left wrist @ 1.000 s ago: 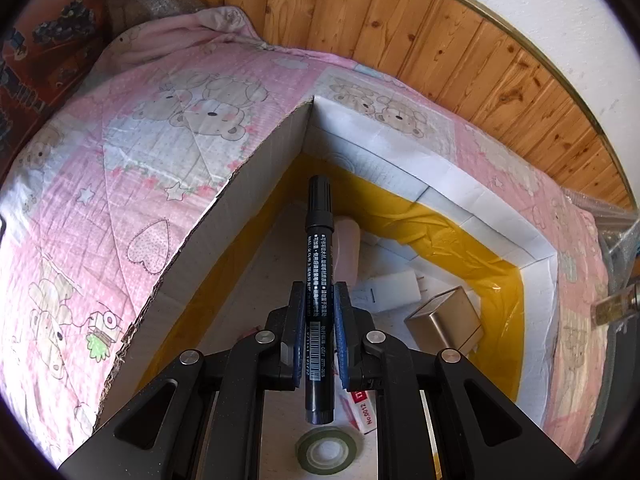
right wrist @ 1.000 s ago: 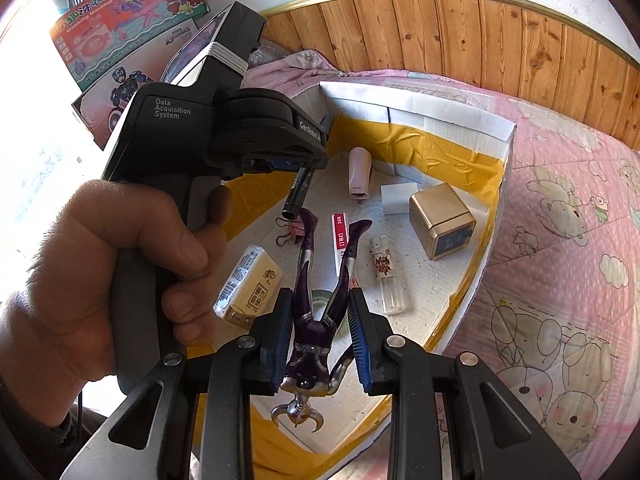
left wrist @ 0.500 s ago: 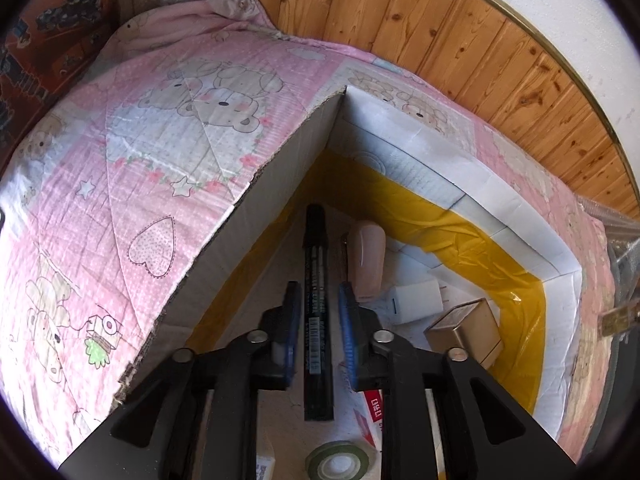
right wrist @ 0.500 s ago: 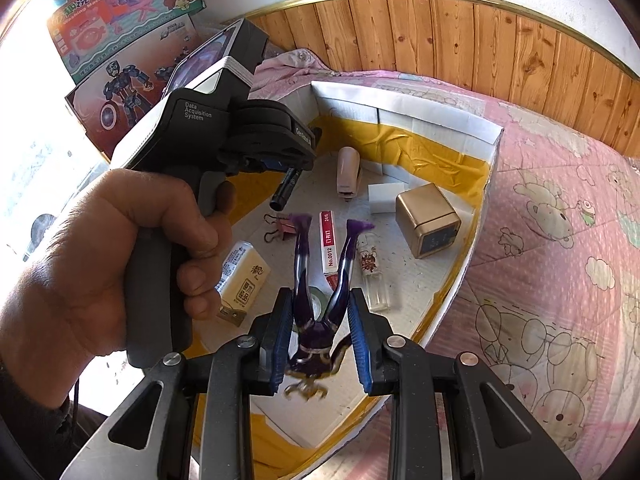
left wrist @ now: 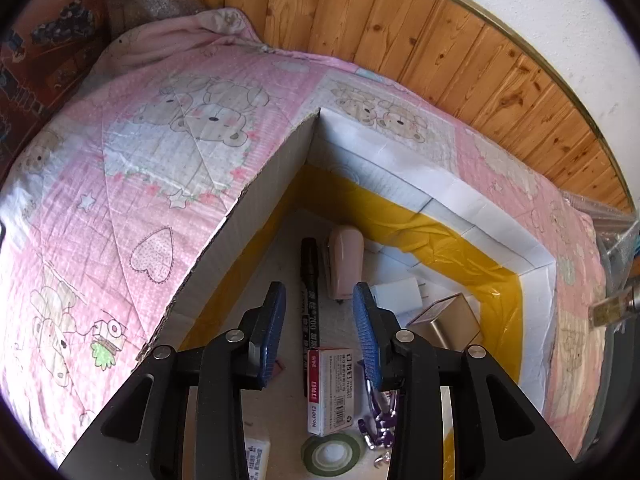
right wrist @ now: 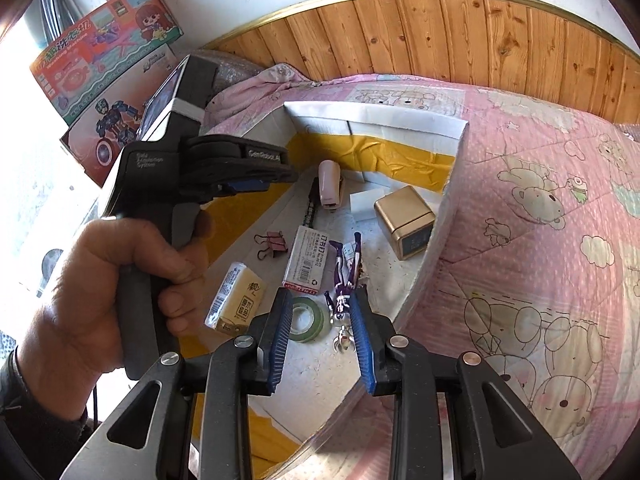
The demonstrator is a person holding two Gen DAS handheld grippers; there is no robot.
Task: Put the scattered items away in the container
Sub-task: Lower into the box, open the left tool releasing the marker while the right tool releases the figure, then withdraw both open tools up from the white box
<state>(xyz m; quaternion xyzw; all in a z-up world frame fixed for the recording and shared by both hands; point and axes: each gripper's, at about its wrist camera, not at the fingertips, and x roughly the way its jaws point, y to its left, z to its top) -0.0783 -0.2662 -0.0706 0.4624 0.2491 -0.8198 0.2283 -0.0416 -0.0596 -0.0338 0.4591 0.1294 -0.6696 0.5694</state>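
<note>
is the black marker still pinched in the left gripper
No, the black marker lies on the box floor, while the left gripper is opening with its pads clear of it.

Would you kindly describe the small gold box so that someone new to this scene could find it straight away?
Start with the open cardboard container resting on the pink quilt, its inner walls lined with yellow tape. On its floor, near the wall beside the quilt's bear prints, stands the gold box. It is the only metallic cube there, with a dark panel on one face; a plain white block lies just behind it.
</note>
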